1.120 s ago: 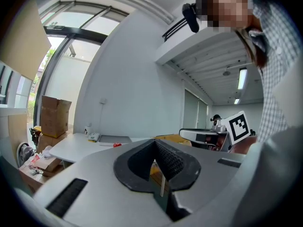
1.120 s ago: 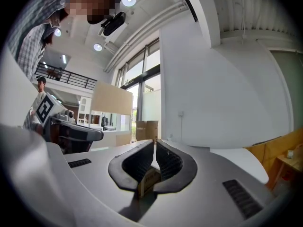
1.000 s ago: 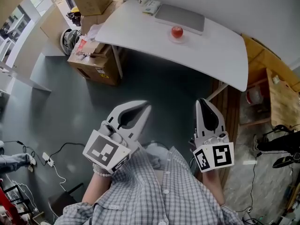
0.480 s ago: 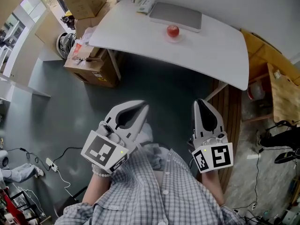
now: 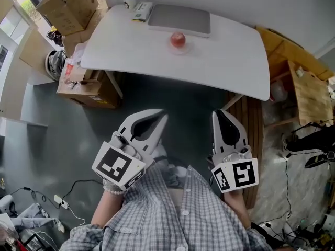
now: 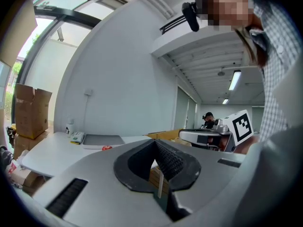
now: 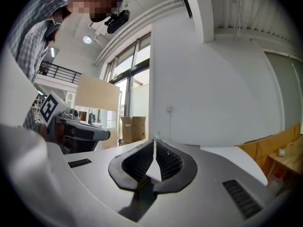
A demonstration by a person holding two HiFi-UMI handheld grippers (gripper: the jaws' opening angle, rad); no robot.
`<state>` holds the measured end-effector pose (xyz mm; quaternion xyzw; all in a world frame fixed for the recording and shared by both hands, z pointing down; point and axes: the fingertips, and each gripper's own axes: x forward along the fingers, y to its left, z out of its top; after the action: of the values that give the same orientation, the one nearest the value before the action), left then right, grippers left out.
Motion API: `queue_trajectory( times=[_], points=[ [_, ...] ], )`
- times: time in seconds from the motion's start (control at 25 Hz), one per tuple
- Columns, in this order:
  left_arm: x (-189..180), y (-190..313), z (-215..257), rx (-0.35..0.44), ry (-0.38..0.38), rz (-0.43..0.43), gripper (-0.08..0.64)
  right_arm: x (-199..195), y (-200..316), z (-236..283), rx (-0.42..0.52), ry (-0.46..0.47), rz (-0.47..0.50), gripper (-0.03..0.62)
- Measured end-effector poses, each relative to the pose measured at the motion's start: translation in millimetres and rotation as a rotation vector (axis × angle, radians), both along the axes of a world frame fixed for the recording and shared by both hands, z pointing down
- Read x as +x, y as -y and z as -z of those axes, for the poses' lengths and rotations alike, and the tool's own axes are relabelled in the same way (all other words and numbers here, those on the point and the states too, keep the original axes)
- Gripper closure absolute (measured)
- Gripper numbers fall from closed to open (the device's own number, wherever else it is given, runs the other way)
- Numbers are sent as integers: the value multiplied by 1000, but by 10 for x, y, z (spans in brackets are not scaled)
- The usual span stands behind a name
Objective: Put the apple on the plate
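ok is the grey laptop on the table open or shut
Shut: the flat grey laptop lies with its lid down, no screen showing, on the white table.

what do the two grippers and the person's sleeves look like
The left gripper and right gripper are smooth pale grey shells tapering to a point, lined inside with black ribbed pads. Each carries a white cube printed with black square markers. The person wears a blue-and-white checked shirt with sleeves reaching the wrists.
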<state>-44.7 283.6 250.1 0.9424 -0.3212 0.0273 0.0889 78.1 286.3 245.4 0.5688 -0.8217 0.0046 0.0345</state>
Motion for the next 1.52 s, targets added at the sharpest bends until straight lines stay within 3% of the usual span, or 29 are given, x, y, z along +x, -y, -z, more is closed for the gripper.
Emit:
queue_trajectory(
  times=[0.28, 0.52, 0.84, 1.08, 1.52],
  points=[
    [-88, 588, -3, -10, -1, -41, 552, -154, 517, 27, 1, -45, -25, 561],
    [-235, 1112, 47, -63, -93, -67, 552, -194, 945, -3, -2, -51, -84, 561],
    [-376, 1622, -67, -57, -59, -105, 552, -325, 1350, -14, 36, -48, -122, 561],
    [-299, 1817, -95, -70, -53, -142, 552, -260, 1505, -97, 4, -45, -158, 561],
    [-155, 2248, -199, -110, -30, -88, 552, 51, 2016, -115, -5, 3, -139, 561]
  ],
)
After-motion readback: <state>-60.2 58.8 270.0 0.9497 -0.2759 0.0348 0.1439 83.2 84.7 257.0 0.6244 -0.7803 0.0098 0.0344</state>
